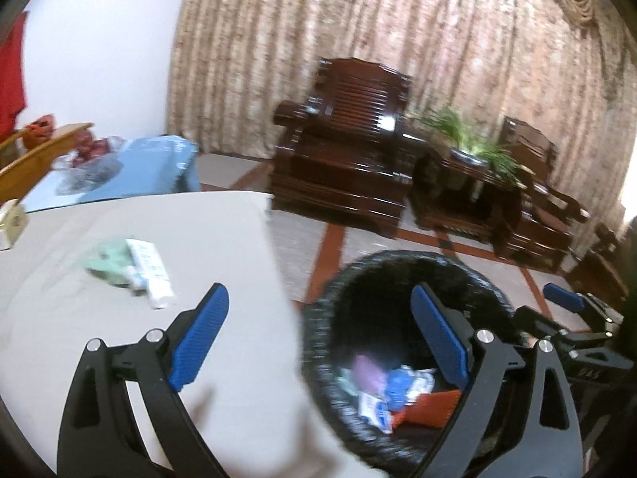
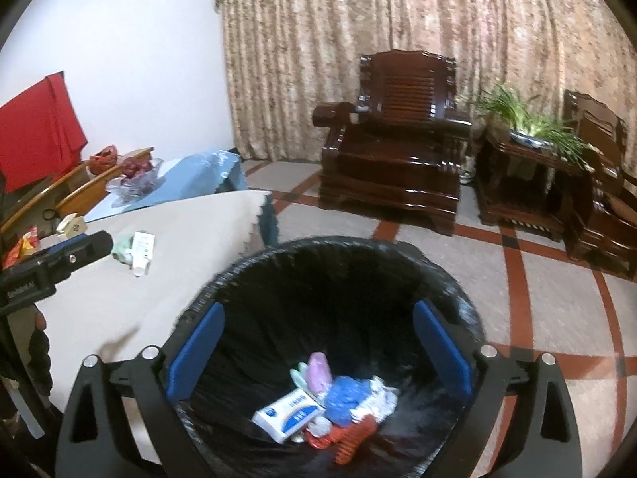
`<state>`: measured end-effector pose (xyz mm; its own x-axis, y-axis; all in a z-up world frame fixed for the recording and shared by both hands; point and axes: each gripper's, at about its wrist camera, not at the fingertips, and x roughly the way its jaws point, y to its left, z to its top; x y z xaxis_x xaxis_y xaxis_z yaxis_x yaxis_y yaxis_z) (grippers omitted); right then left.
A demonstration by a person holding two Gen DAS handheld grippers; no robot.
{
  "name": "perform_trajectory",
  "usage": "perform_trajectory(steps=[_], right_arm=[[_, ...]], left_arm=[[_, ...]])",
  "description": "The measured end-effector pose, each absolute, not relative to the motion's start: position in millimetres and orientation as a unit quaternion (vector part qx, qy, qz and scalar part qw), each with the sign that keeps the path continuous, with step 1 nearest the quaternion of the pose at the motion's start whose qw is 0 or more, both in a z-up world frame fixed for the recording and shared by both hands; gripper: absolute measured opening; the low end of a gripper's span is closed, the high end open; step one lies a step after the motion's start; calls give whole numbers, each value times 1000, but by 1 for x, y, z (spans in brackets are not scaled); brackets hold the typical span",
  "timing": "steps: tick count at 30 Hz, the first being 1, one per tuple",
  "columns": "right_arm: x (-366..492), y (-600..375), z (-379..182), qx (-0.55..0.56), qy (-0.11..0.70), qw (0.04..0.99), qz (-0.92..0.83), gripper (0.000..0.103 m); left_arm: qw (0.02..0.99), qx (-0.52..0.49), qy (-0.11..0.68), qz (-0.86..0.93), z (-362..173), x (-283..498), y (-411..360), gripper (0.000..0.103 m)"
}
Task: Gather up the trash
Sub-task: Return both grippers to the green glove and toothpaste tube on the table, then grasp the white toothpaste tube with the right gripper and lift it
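The left wrist view is smeared throughout: the white tube on the table carries print too blurred to read, and the green thing beside it cannot be identified. The bin bottom is partly hidden behind a blue finger pad. In the right wrist view the left gripper is cut off by the frame edge, its other finger unseen
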<state>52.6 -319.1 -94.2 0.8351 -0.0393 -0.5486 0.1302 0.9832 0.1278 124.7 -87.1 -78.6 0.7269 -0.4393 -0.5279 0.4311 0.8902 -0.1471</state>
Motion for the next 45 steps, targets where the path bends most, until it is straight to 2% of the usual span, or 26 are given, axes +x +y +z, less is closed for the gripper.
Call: perform_trajectory(steps=[17, 33, 39, 45], right_arm=[[144, -202, -86, 30, 274, 958, 72, 94], [247, -119, -138, 26, 330, 936, 118, 93], [274, -92, -162, 17, 355, 926, 129, 84], [297, -74, -180, 13, 383, 913, 144, 68]], left_arm=[[954, -28, 289, -80, -85, 164, 49, 90], [948, -25, 316, -26, -135, 218, 114, 90], [945, -29, 326, -22, -148, 232, 121, 90], [943, -34, 331, -17, -159, 245, 125, 90]])
